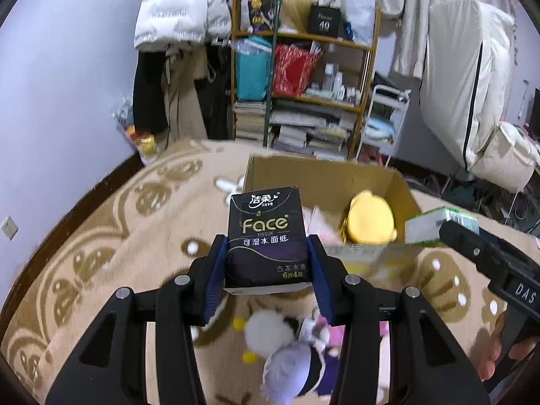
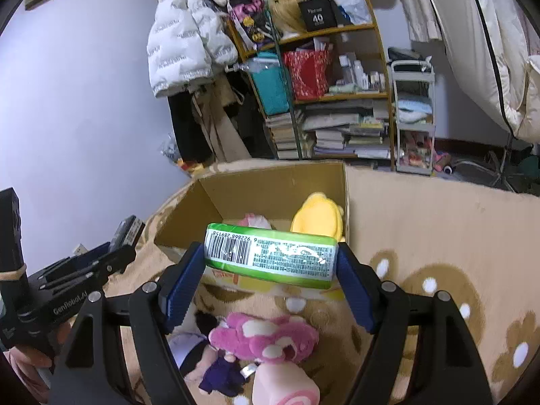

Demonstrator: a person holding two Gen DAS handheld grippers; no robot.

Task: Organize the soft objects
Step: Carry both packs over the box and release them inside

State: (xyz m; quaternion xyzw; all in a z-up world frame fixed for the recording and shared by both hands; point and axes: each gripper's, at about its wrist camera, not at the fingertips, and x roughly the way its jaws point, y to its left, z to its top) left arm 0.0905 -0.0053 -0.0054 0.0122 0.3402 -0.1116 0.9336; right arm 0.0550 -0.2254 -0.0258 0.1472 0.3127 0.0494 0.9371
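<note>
The cardboard box [image 2: 283, 182] sits on the blanket [image 2: 438, 222], in front of the shelf unit [image 2: 324, 94]. A duck plush [image 2: 317, 217] lies inside it at right. Plush toys [image 2: 266, 337] lie on the blanket before the box.

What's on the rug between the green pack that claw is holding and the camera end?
In the right wrist view, below the green tissue pack held by the right gripper, a pink plush toy and a dark-clothed doll lie on the rug.

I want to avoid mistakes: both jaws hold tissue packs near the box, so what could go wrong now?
1. The black tissue pack is gripped low, so it might tip out.
2. The green tissue pack sits at the jaw tips and may slip.
3. The yellow plush fills part of the cardboard box, perhaps blocking a drop.
</note>
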